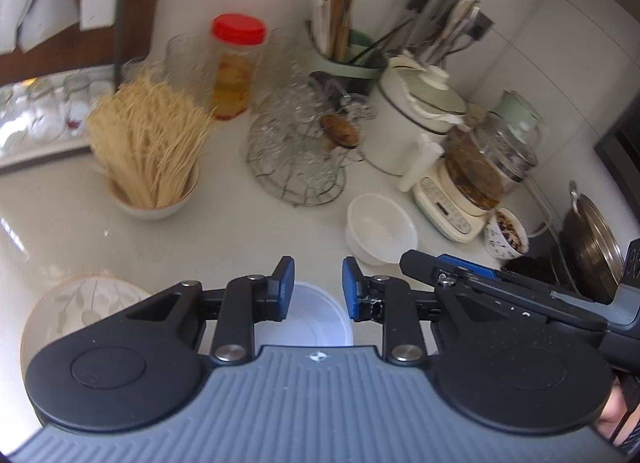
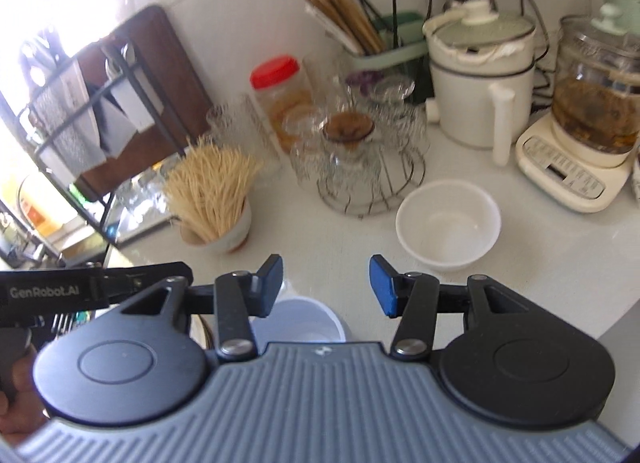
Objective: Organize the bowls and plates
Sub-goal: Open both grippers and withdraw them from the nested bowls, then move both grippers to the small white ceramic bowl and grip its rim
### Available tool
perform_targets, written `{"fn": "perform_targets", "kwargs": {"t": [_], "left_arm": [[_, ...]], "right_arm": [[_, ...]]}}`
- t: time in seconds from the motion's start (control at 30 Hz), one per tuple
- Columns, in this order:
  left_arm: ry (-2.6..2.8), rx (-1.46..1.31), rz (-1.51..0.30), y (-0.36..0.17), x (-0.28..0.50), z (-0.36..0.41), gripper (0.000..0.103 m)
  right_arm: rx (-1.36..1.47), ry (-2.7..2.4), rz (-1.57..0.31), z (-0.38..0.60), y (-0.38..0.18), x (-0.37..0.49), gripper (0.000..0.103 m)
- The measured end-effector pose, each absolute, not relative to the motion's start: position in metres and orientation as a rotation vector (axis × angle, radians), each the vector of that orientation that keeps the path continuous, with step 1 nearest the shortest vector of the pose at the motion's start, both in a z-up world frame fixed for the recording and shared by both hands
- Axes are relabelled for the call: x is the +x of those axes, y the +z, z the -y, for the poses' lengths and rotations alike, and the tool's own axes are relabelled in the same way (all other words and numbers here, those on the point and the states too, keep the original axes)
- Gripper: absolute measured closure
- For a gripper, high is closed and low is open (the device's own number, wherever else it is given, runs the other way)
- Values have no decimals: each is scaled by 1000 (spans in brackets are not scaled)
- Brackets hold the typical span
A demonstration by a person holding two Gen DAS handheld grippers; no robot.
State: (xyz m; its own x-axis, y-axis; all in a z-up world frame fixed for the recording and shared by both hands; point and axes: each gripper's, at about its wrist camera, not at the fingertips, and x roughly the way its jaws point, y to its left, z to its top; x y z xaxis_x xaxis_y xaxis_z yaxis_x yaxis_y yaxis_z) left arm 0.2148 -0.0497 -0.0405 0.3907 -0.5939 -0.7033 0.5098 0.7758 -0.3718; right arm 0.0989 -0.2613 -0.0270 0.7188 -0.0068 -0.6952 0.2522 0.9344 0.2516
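Note:
A white bowl point(image 1: 380, 228) point(image 2: 448, 223) stands on the white counter near the kettle base. A second white bowl point(image 1: 312, 319) point(image 2: 300, 321) sits right below both grippers, partly hidden by them. A plate with a leaf pattern point(image 1: 76, 315) lies at the near left in the left wrist view. My left gripper point(image 1: 318, 289) is open and empty above the near bowl. My right gripper point(image 2: 326, 285) is open wide and empty, also over that bowl; its fingers point(image 1: 440, 275) reach in from the right in the left wrist view.
A bowl of toothpicks point(image 1: 148, 159) point(image 2: 216, 203), a wire rack of glasses point(image 1: 300, 151) point(image 2: 360, 155), a red-lidded jar point(image 1: 236, 63), a chopstick holder point(image 2: 372, 39), a white pot point(image 2: 480, 79), a glass kettle point(image 2: 588, 123), a patterned cup point(image 1: 506, 235) and a pan point(image 1: 592, 247) crowd the counter's back.

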Motion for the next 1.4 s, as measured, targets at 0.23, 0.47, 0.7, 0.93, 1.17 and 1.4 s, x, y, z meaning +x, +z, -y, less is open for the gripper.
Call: {"fn": "perform_targets", "kwargs": {"t": [0.23, 0.47, 0.7, 0.93, 1.17, 1.4], "left_arm": [[-795, -54, -916, -30, 213, 54, 74], [-847, -10, -912, -27, 210, 56, 74], [-865, 6, -936, -35, 213, 70, 74], [-881, 18, -950, -39, 222, 106, 74], [-859, -9, -955, -40, 245, 156, 74], [-822, -20, -994, -55, 264, 204, 71]], "right_arm": [[367, -233, -694, 253, -11, 83, 51], [398, -321, -678, 247, -11, 70, 51], [406, -370, -672, 249, -14, 62, 51], [446, -418, -659, 280, -17, 60, 51], [438, -406, -646, 328, -17, 77, 51], [439, -399, -671, 374, -24, 92, 51]]}}
